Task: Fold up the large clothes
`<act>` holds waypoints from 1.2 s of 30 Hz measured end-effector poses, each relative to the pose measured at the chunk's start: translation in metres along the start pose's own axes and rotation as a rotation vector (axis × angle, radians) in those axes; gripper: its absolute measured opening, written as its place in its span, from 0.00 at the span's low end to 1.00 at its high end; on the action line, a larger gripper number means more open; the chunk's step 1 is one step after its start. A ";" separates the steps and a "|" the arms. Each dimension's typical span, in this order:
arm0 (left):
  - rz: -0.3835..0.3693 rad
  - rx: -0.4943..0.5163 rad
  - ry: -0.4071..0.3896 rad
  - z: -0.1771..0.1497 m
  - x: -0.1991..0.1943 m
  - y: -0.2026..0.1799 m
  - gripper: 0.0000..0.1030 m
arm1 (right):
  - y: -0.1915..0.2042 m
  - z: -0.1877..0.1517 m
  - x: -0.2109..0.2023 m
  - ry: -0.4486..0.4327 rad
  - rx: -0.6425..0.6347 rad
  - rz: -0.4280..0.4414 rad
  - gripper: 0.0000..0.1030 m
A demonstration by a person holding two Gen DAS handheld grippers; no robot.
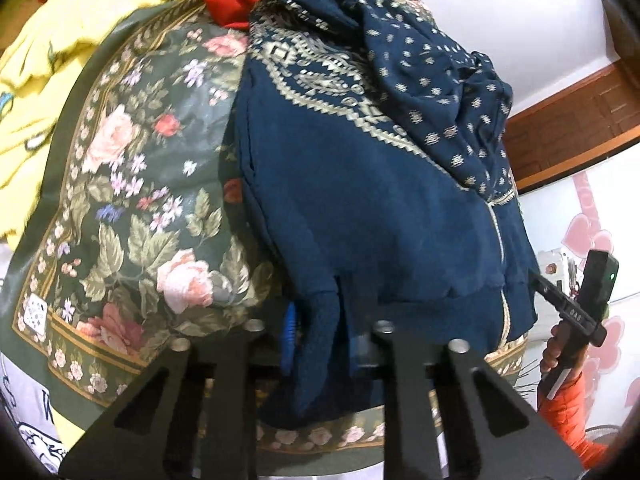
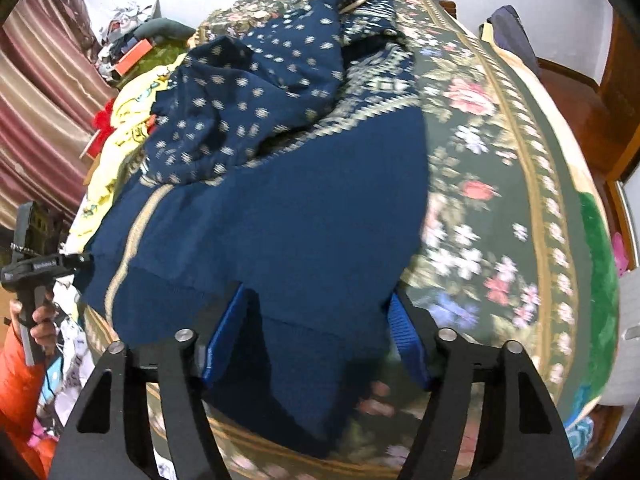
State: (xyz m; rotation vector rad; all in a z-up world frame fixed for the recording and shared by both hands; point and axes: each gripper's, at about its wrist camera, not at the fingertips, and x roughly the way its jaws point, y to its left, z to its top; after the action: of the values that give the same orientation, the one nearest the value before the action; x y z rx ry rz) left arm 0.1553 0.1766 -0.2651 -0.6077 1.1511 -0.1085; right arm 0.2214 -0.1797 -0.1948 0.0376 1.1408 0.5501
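The left gripper [image 1: 320,336] is pinched on the lower hem of the navy patterned garment [image 1: 360,200], which lies bunched across the middle of the floral bedspread [image 1: 120,184]; the right gripper [image 2: 316,332] stands spread with the same hem between its blue pads [image 2: 224,336], not yet clamped. In my judgement the right should close fully on the hem before both draw the edge taut and level. The garment's crumpled upper half hides its sleeves and collar, and the right view is motion-blurred at lower right.

Navy sweater [image 1: 360,216] hem hides left hand-held gripper [image 1: 320,344] fingertips.
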 end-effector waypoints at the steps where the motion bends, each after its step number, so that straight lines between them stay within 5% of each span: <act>1: 0.009 0.006 -0.005 0.002 -0.001 -0.003 0.13 | 0.006 0.005 0.003 -0.010 -0.008 0.004 0.45; 4: 0.002 0.024 -0.033 0.010 -0.009 -0.012 0.12 | 0.018 0.018 0.011 -0.021 -0.027 0.013 0.14; 12: -0.051 0.153 -0.234 0.068 -0.071 -0.068 0.10 | 0.046 0.069 -0.022 -0.175 -0.078 0.106 0.12; 20: 0.019 0.152 -0.463 0.175 -0.104 -0.096 0.10 | 0.052 0.161 -0.052 -0.350 -0.108 0.041 0.12; 27: 0.084 0.026 -0.481 0.263 -0.074 -0.079 0.10 | 0.027 0.238 -0.032 -0.424 -0.016 -0.024 0.12; 36: 0.278 0.023 -0.369 0.308 0.018 -0.047 0.07 | -0.001 0.266 0.049 -0.284 -0.026 -0.159 0.12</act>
State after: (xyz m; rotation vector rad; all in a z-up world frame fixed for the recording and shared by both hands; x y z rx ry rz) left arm 0.4438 0.2523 -0.1745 -0.4198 0.8635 0.2201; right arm 0.4672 -0.0937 -0.1218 0.0021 0.8516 0.4033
